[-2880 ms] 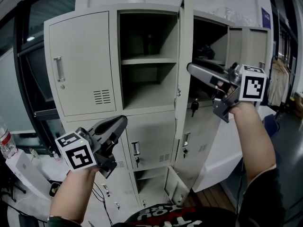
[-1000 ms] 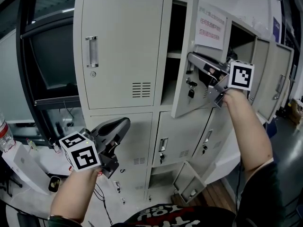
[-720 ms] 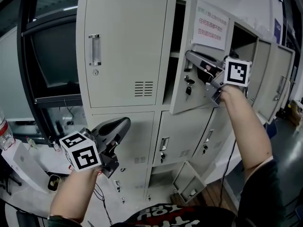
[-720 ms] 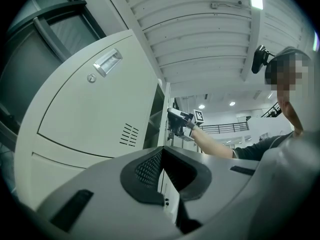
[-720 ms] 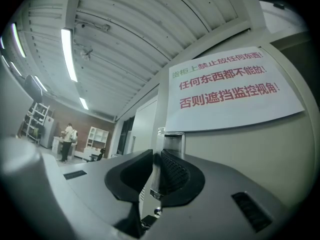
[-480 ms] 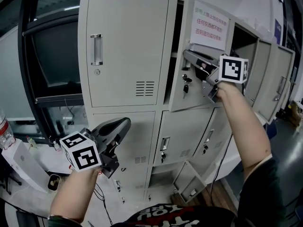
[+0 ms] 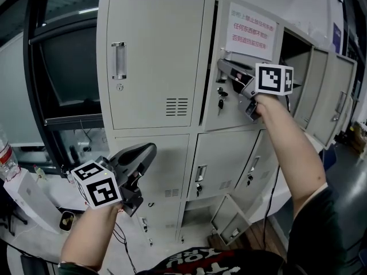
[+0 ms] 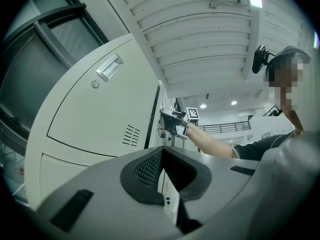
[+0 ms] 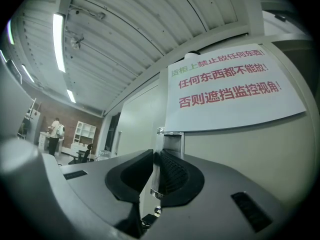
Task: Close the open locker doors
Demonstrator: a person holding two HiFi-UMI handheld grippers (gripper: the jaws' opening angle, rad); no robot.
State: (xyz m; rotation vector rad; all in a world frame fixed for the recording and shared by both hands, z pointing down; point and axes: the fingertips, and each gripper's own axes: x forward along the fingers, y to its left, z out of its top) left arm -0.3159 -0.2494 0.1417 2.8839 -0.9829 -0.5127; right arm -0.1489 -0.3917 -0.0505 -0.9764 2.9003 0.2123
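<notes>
The grey locker's upper middle door (image 7: 238,90), with a paper sign (image 7: 250,32), stands almost flush with the cabinet; a dark slit remains at its left edge. My right gripper (image 7: 221,67) is shut on that door's metal handle (image 9: 159,140); its jaws have just been closing, with the handle strip between the pads. Keys (image 7: 220,103) hang below the handle. My left gripper (image 7: 150,149) hangs low in front of the lower lockers, shut and empty, and it touches nothing. The far-right upper door (image 7: 337,102) and a small bottom door (image 7: 229,217) stand open.
The upper left door (image 7: 155,62) is closed. The middle-row doors (image 7: 221,165) carry keys in their locks. A bottle (image 7: 6,160) and white items lie on a desk (image 7: 28,202) at the left. A person (image 9: 54,134) stands far off in the right gripper view.
The upper middle door has swung from wide open to nearly shut. My right gripper went left with it, on the handle. The left gripper stayed put.
</notes>
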